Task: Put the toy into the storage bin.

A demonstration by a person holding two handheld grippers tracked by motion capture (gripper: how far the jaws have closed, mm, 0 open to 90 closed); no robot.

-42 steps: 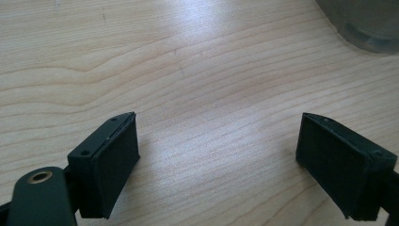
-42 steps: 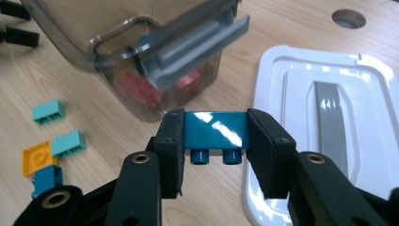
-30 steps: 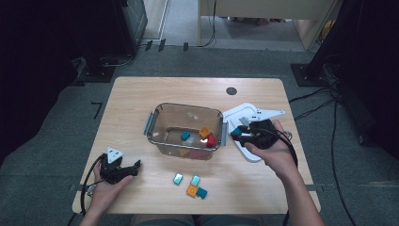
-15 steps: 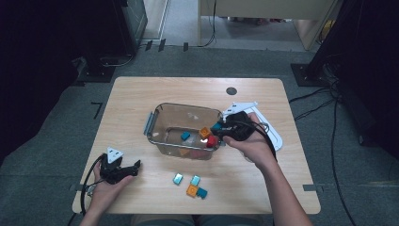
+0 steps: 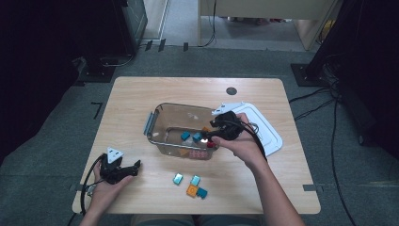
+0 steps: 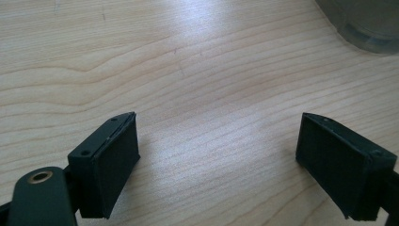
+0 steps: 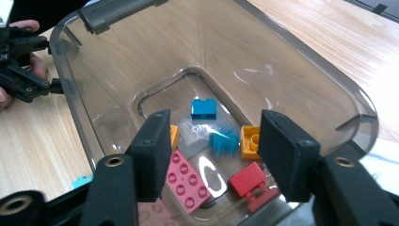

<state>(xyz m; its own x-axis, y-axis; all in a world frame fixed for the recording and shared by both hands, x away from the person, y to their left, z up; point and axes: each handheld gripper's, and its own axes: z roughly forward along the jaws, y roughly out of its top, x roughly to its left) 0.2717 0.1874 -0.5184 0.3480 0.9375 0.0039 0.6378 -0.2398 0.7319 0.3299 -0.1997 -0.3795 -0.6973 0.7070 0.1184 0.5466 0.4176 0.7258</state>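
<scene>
- Your right gripper hangs over the clear bin; its jaws have just been opening, and a blurred blue brick between them touches neither pad, seemingly dropping.
- This looks like a drop-off, one brick delivered among the others in the bin.
- Next, fetch one of the loose bricks on the table's near edge.
- Your left gripper rests wide open and empty, near left.

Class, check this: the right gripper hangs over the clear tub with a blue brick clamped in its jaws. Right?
Not quite. The right gripper hangs over the tub, but its jaws have just been opening and hold nothing; the blurred blue brick is beyond them in the tub, as the right gripper view shows.
</scene>
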